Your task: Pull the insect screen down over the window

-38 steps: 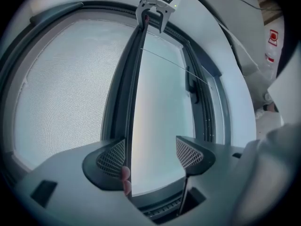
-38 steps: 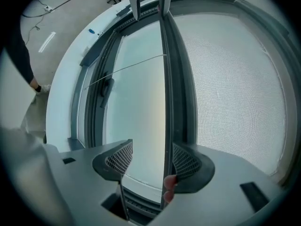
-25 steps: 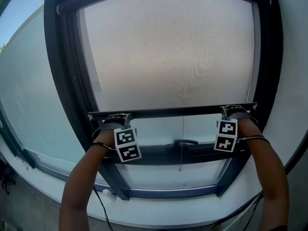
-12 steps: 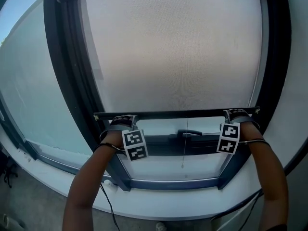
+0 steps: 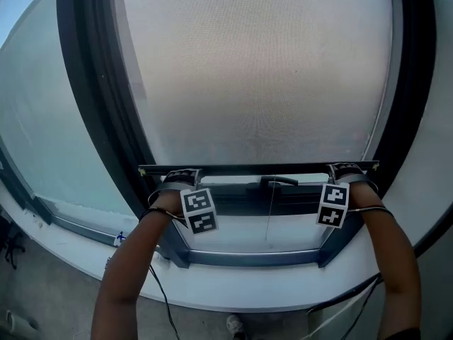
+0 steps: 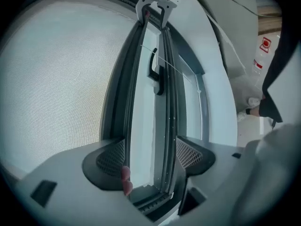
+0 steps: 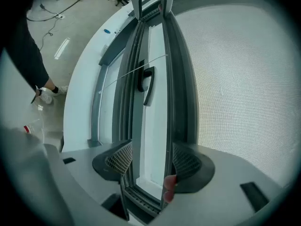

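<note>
- The pale woven-mesh insect screen [image 5: 262,69] covered most of the window. Its slim dark bottom bar [image 5: 258,168] hung just above the black lever window handle [image 5: 277,182], short of the lower edge of the dark metal window frame [image 5: 248,257].
- Below that bar lay a curved white sill [image 5: 248,296], and under the sill a grey floor [image 5: 42,289].
- A thin pull cord [image 5: 269,214] dropped from the middle of the bar across the lower pane.
- The left gripper [image 5: 177,178] sat at the bar's left end and the right gripper [image 5: 345,168] at its right end. Each marker cube hung just below the bar.
- In the left gripper view the jaws stood wide apart. The bar ran between them, close along the pad on the mesh side, where a pink fingertip [image 6: 125,179] showed.
- In the right gripper view the jaws were likewise well apart around the bar, with another fingertip [image 7: 169,186] by the mesh-side pad. Neither view showed whether the pads pressed on the bar.
- Only the right gripper view showed black cables [image 7: 70,4] on the floor beyond the sill and a white shoe [image 7: 44,95].
- Only the left gripper view showed a white container with a red label [image 6: 263,55], well away from the bar.
- The head view alone showed both forearms reaching up to the bar.
</note>
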Motion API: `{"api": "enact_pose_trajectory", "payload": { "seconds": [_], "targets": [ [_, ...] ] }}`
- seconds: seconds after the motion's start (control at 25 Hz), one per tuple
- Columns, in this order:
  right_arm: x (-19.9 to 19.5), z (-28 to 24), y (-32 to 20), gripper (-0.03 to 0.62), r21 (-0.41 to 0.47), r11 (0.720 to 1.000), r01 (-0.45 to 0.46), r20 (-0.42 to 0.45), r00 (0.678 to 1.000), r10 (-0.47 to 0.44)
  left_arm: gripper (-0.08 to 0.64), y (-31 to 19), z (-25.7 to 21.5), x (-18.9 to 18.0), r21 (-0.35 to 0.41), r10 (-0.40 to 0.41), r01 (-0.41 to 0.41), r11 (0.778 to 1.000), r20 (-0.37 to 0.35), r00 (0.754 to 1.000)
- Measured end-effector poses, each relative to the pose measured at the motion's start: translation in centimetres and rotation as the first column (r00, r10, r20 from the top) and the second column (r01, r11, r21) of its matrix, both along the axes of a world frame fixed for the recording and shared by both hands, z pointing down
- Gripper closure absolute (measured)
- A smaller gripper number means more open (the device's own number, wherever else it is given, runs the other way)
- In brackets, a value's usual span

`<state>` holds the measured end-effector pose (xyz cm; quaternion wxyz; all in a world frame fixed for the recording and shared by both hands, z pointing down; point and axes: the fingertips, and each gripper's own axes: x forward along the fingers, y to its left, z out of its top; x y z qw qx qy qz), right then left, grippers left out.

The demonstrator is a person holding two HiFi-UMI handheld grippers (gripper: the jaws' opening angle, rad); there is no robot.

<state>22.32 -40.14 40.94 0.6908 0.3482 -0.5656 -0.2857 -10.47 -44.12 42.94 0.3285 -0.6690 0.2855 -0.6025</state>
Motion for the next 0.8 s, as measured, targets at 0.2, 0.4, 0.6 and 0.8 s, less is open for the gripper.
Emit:
{"api": "enact_pose_trajectory", "payload": {
  "seconds": [0.2, 0.4, 0.6, 0.8],
  "targets": [
    [0.2, 3.4, 0.4, 0.322, -0.041, 0.999, -0.008, -0.038, 0.999, 0.007, 0.221, 0.5, 3.4, 0.0, -0.059, 0.006, -0.006, 0.998, 0.001, 1.0],
    [0.1, 5.1, 0.4, 0.322, -0.046, 0.999, -0.012, -0.018, 1.0, 0.011, 0.221, 0.4, 5.3, 0.0, -0.03, 0.003, -0.002, 1.0, 0.036, 0.999],
    [0.1, 5.4, 0.3, 0.322, -0.046, 0.999, -0.017, -0.012, 1.0, 0.017, 0.221, 0.3, 5.7, 0.0, -0.024, -0.001, 0.001, 1.0, 0.022, 1.0],
    [0.1, 5.8, 0.3, 0.321, -0.038, 0.999, -0.017, 0.001, 1.0, 0.017, 0.221, 0.3, 6.1, 0.1, -0.024, -0.014, 0.015, 1.0, 0.018, 1.0]
  ]
}}
